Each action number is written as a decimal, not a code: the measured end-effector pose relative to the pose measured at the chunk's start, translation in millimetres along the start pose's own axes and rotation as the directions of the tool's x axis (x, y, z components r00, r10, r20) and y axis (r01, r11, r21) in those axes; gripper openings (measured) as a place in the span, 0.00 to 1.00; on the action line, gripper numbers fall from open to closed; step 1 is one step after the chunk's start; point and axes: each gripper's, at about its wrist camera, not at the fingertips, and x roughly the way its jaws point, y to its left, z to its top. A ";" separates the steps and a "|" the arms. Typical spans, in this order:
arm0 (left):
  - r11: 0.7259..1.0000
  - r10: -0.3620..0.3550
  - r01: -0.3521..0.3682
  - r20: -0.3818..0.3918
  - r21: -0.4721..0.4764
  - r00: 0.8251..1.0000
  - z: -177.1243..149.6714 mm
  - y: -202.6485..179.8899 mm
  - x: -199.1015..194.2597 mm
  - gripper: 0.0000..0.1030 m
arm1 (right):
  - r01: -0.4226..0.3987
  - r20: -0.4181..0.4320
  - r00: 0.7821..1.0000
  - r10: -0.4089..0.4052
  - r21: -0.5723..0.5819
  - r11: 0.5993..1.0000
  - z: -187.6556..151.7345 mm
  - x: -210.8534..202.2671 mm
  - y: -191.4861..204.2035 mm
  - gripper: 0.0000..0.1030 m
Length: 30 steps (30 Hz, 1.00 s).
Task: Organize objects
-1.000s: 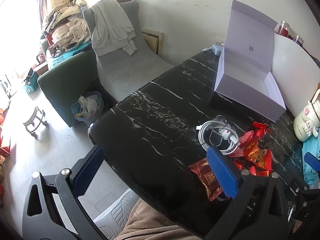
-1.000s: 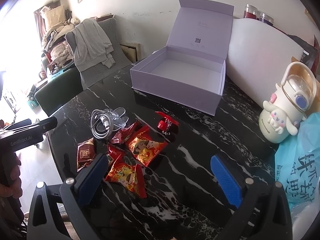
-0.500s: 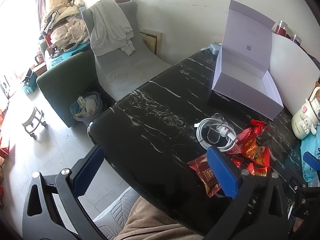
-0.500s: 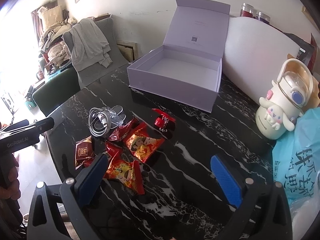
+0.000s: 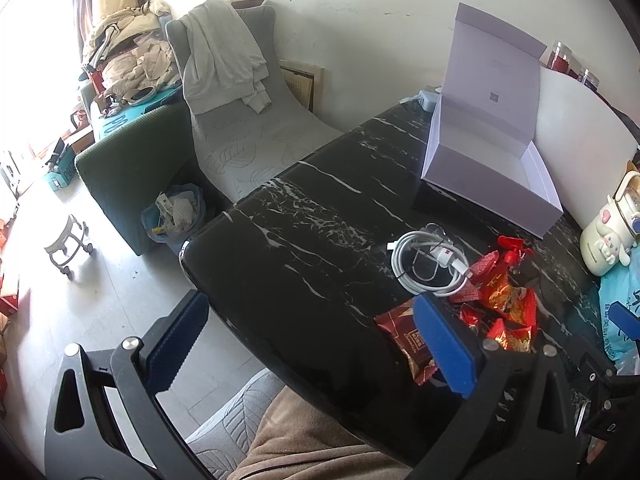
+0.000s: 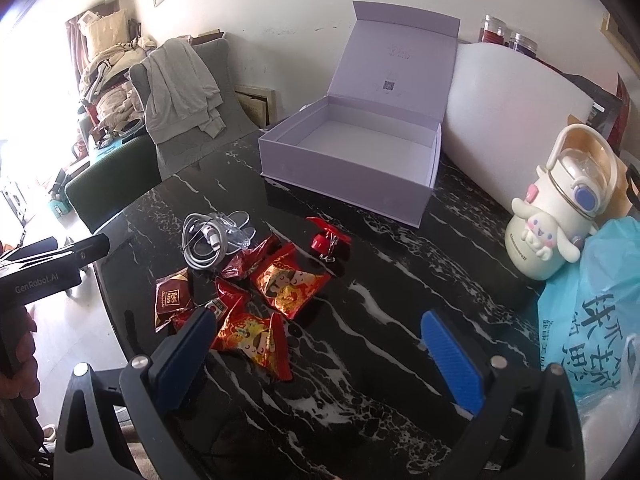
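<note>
- The left claw (image 5: 308, 346) hangs with its blue-padded fingers (image 5: 440, 338) spread wide and nothing between them, above the near left corner of the black marble-patterned bench (image 5: 304, 264).
- The right claw (image 6: 320, 354) is likewise spread wide and empty, poised over the near part of the bench, just short of the scattered items.
- A lilac box (image 6: 352, 160) stands at the far side of the bench with its lid tipped upright; its inside is bare.
- A coiled white cable (image 6: 202, 242) lies left of the snack pile, with a clear plastic piece touching it on its right (what that piece is I cannot tell).
- A dark red-brown snack packet (image 6: 172, 298) lies nearest the left edge of the bench; in the left wrist view the left claw's right finger partly covers it.
- Red and gold snack packets (image 6: 288, 282) lie clustered beside it, some overlapping; one sits just beside the right claw's left fingertip.
- A small red trinket (image 6: 326, 240) with a metal ring lies apart from the packets, between them and the box.
- A cream cartoon-character bottle (image 6: 560, 208) stands upright at the right side of the bench, touching a blue plastic bag (image 6: 596, 304) printed with characters.
- A white panel (image 6: 512, 120) leans behind the box and bottle.
- A person's hand (image 6: 16, 356) grips the left claw's handle at the left edge of the right wrist view.
- Beyond the bench, a grey chair (image 5: 248, 132) carries a draped pale garment.
</note>
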 end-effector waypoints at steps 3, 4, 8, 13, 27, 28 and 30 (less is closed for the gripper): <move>1.000 0.000 0.000 0.000 0.000 1.000 0.0 -0.3 -0.6 1.00 | 0.000 0.003 1.000 0.000 0.008 1.000 -1.0 -1.1 -1.8 1.00; 1.000 -0.001 0.001 0.001 0.000 1.000 0.0 -0.2 -0.9 1.00 | 0.001 0.002 1.000 -0.001 0.009 1.000 -1.0 -1.3 -1.8 0.99; 1.000 0.001 0.000 0.007 -0.002 1.000 -1.4 -0.7 -2.6 1.00 | 0.002 0.002 1.000 -0.002 0.011 1.000 -2.6 -2.3 -2.0 0.99; 1.000 -0.002 0.003 0.003 -0.011 1.000 -4.2 2.0 -4.3 1.00 | 0.003 0.001 1.000 -0.003 0.005 1.000 -5.1 -3.6 -1.2 0.99; 0.999 -0.036 0.036 -0.023 0.001 0.999 -21.4 6.1 -5.2 1.00 | -0.035 -0.024 0.999 0.035 0.004 0.999 -19.5 -2.9 9.0 0.99; 0.999 -0.041 0.041 -0.028 0.003 0.999 -23.1 6.3 -4.6 1.00 | -0.038 -0.027 0.999 0.038 0.005 0.999 -21.0 -2.6 9.8 0.99; 0.999 -0.049 0.050 -0.038 0.007 0.998 -26.1 6.1 -3.5 1.00 | -0.043 -0.035 0.998 0.044 0.011 0.999 -24.3 -1.0 11.0 0.99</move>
